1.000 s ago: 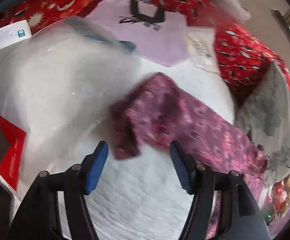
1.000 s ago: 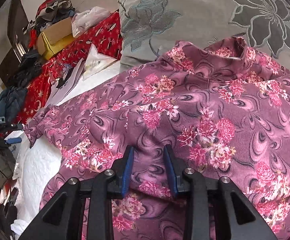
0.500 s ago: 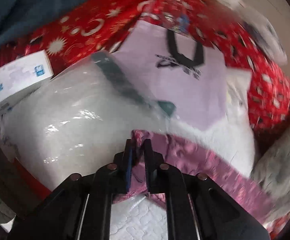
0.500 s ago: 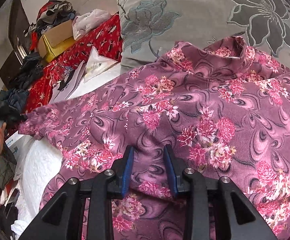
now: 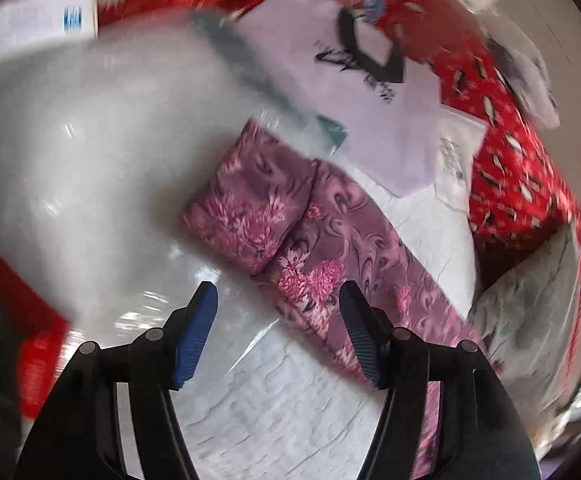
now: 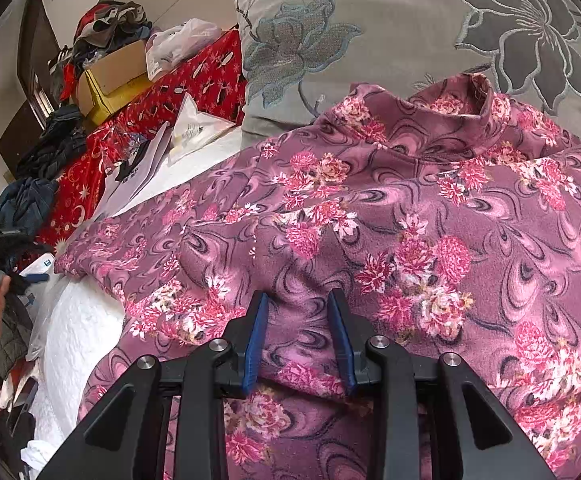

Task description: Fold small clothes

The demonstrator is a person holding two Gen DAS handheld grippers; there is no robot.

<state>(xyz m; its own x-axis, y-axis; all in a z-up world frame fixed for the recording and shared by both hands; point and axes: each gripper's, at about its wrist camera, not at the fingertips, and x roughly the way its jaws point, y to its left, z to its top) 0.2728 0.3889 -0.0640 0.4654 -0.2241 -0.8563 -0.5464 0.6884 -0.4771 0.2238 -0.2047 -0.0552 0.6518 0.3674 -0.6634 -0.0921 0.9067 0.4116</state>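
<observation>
A mauve floral top (image 6: 430,220) lies spread on a white quilted bed, collar toward a grey pillow. Its long sleeve (image 5: 330,248) stretches out to the left, with the cuff end (image 5: 250,208) folded back on itself and resting on a clear plastic bag. My left gripper (image 5: 278,308) is open and empty, just short of the sleeve. My right gripper (image 6: 296,320) is closed on a pinched fold of the top's body, with cloth bunched between its blue pads (image 6: 256,336).
A clear plastic bag (image 5: 90,152) and a lilac packet (image 5: 354,92) lie beyond the sleeve. A red patterned bedspread (image 5: 522,184), a grey flowered pillow (image 6: 370,32), a cardboard box (image 6: 110,76) and heaps of clothes surround the bed (image 5: 282,412).
My left gripper was shut on the sleeve cuff half a second ago; it has opened and drawn back, leaving the cuff folded on the plastic bag. The right gripper has stayed put.
</observation>
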